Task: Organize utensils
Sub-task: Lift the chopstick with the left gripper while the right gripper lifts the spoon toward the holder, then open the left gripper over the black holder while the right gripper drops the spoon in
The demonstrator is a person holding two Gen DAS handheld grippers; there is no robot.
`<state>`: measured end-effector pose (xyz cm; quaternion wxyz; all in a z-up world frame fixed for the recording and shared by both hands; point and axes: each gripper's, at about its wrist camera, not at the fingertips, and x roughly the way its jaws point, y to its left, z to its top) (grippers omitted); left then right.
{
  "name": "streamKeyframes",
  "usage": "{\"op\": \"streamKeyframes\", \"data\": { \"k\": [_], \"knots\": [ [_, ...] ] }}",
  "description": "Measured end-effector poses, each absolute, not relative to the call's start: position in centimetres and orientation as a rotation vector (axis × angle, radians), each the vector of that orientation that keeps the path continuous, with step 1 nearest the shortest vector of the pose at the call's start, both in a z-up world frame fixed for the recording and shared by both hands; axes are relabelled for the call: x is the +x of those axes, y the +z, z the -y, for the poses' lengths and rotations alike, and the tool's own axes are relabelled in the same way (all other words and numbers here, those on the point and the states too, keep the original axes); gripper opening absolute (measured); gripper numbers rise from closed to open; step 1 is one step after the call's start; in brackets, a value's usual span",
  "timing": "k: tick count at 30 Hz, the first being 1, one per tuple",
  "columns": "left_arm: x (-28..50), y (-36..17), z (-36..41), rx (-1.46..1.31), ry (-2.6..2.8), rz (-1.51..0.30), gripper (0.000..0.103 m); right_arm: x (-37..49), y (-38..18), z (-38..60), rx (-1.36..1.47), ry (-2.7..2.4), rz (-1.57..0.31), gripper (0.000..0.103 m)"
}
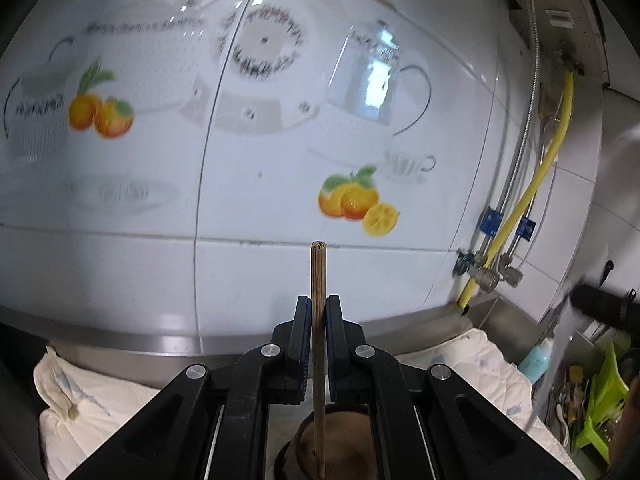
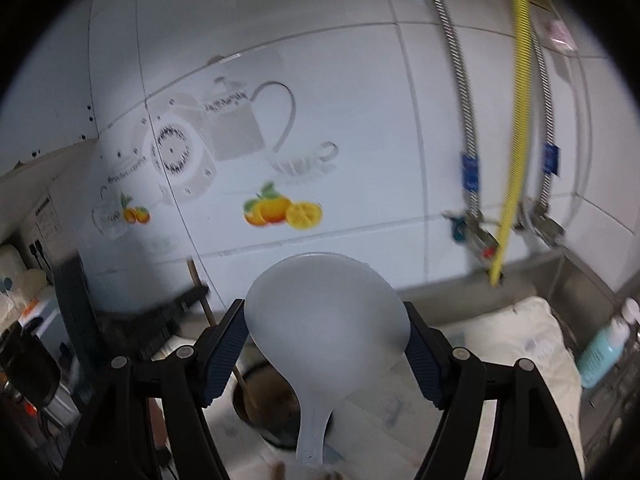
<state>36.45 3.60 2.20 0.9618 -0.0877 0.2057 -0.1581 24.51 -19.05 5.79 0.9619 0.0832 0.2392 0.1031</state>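
While the left tool point(image 1: 319, 320) clamps an upright chopstick point(image 1: 318, 280), the right tool point(image 2: 326, 340) grips a paddle point(image 2: 326, 320).

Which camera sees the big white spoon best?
The right wrist view: the white spoon fills the middle, its bowl between the right tongs, handle hanging down. The left wrist view shows only a blurred pale streak at its right edge, perhaps the spoon.

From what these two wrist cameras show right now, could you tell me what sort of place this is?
Most likely a home kitchen counter. The wall tiles carry prints of teapots and oranges, a yellow gas hose and braided metal pipes run down to valves, and a steel counter edge runs along the wall's base.
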Motion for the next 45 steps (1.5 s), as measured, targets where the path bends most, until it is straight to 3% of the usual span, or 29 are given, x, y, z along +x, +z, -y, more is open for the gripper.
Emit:
{"op": "streamKeyframes", "data": {
  "k": [11, 28, 45],
  "knots": [
    [37.0, -0.3, -4.9, -0.216, -0.325, -0.500, 0.007, 28.5, 3.8, 16.0, 0.207, 0.259, -0.467, 0.082],
    [37.3, 0.2, -4.8, -0.230, -0.322, -0.543, 0.009, 31.0, -1.8, 14.0, 0.093, 0.233, -0.682, 0.082],
    [35.5, 1.2, -5.5, -0.253, -0.306, -0.579, 0.011, 30.1, -0.5, 14.6, 0.090, 0.235, -0.702, 0.089]
  ]
}}
